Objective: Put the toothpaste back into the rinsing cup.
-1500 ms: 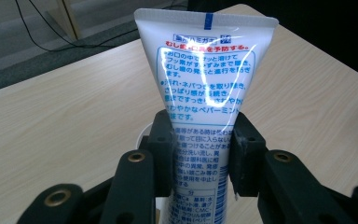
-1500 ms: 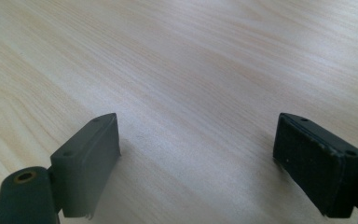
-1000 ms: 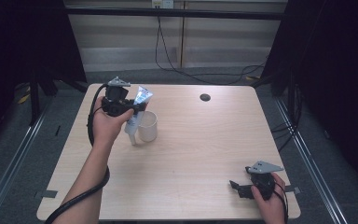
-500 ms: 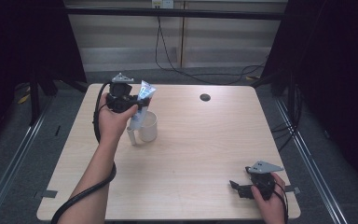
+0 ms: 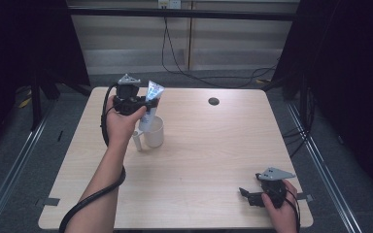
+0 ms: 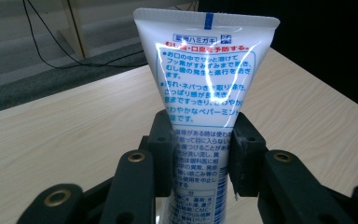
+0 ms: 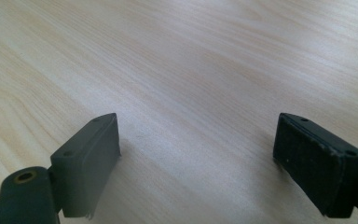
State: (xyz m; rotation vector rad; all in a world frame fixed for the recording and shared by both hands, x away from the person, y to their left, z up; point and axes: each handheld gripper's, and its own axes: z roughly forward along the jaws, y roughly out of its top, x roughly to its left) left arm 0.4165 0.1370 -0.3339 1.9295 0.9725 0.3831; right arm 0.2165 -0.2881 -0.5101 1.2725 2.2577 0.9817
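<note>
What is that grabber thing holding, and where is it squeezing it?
The left gripper holds a toothpaste tube, its fingers squeezing the tube's middle, with the flat crimped end pointing up over the cup. The right gripper holds nothing.

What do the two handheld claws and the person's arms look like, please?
Both the left claw and the right claw are black with two blocky jaws, a grey three-cornered plate on top and a trailing black cable. The forearms are bare; no sleeves are in view.

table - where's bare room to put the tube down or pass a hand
Bare table runs from the mug right to the far edge, and between mug and the right tool. The near-left corner is free too. It is crowded only around the mug, where the left tool holds the tube.
</note>
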